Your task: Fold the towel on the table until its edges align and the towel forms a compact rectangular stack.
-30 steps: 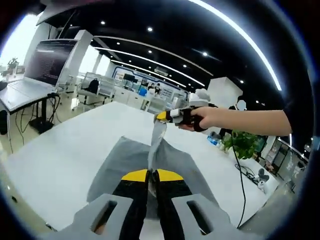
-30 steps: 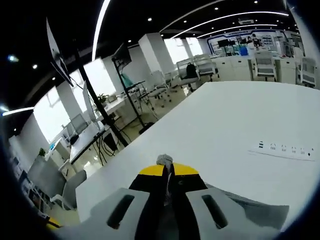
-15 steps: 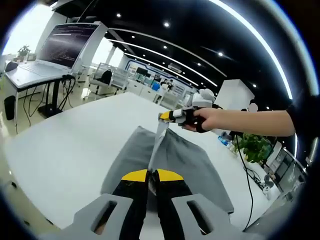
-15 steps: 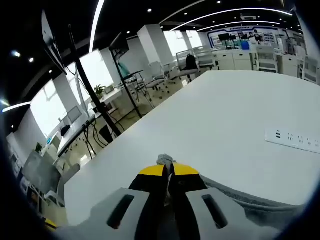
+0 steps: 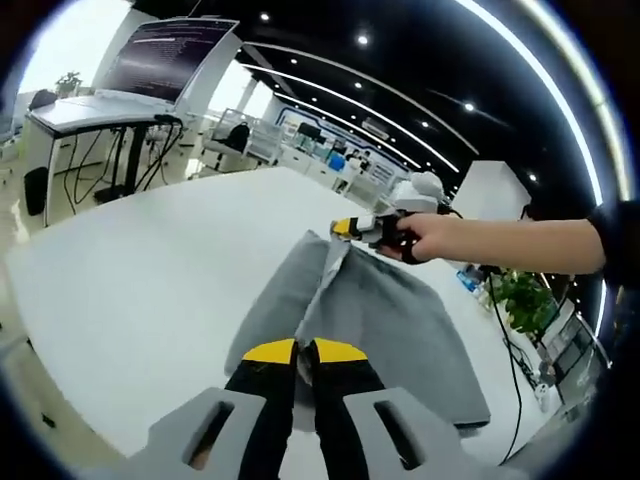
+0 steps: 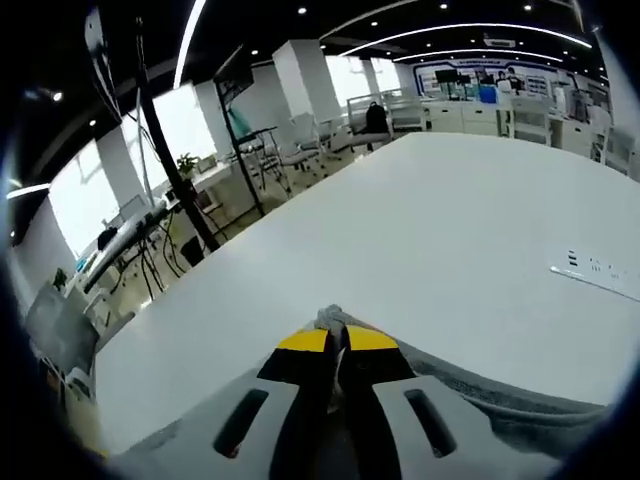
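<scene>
A grey towel (image 5: 385, 312) lies spread on the white table (image 5: 150, 270), its near edge raised into a ridge between both grippers. My left gripper (image 5: 303, 352) is shut on the near corner of the towel. Across the cloth a person's hand holds my right gripper (image 5: 343, 228), shut on the far corner of that raised edge. In the right gripper view, my right gripper (image 6: 336, 340) pinches a small tuft of grey towel (image 6: 330, 317), and more cloth (image 6: 520, 410) trails off below to the right.
A white power strip (image 6: 598, 274) lies on the table (image 6: 420, 230) at the right. Desks, a large screen (image 5: 165, 58) and office chairs stand beyond the table's edges. A potted plant (image 5: 525, 298) and cables sit past the far right corner.
Both grippers have come lower toward the table with the towel edge still held. The raised fold is flatter and more of the towel lies spread out.
</scene>
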{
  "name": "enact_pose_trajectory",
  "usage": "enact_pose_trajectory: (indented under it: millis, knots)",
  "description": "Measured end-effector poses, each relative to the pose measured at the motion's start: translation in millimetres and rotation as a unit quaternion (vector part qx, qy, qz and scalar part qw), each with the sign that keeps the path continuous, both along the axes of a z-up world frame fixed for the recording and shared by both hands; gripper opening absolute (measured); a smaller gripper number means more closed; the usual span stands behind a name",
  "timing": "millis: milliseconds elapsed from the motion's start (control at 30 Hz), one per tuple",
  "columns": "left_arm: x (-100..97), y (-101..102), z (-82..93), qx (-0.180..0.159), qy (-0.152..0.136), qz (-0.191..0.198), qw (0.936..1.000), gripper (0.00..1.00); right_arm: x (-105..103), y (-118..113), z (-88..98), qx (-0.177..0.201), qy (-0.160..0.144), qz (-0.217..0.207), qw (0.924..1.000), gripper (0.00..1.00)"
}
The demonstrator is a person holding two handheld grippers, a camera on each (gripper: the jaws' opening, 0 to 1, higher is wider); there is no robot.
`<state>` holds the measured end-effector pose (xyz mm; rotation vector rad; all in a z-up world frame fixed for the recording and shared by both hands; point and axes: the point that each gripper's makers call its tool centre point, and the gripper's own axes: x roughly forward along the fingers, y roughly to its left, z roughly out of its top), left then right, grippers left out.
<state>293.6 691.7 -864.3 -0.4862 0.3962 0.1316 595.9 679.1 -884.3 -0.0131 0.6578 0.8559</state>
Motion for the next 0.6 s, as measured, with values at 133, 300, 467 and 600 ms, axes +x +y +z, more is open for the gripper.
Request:
enact_pose_trajectory:
  millis: [133,300,467,600]
  knots:
    - [-3.4,14.1,-6.3,-0.015,-0.001,0.027,0.9995,0.01,5.0,0.8,-4.4,0.012,0.008,-0.018,0.9997,0.03]
    - [0.3,14.7,-8.9,-0.027,-0.008,0.022,0.9994,0.08,2.3,4.3,-5.3,0.022,0.011,-0.020,0.9995,0.03]
    - [9.5,0.6,-11.3,-0.039,-0.009,-0.013,0.9991,0.25,2.1,5.0,-5.0,0.031,0.021,-0.025,0.9990,0.04]
    - [14.5,-3.7,-28.3,-0.003,0.038,-0.030,0.9988,0.21,0.6,7.0,1.0,0.058,0.030,-0.026,0.9975,0.08]
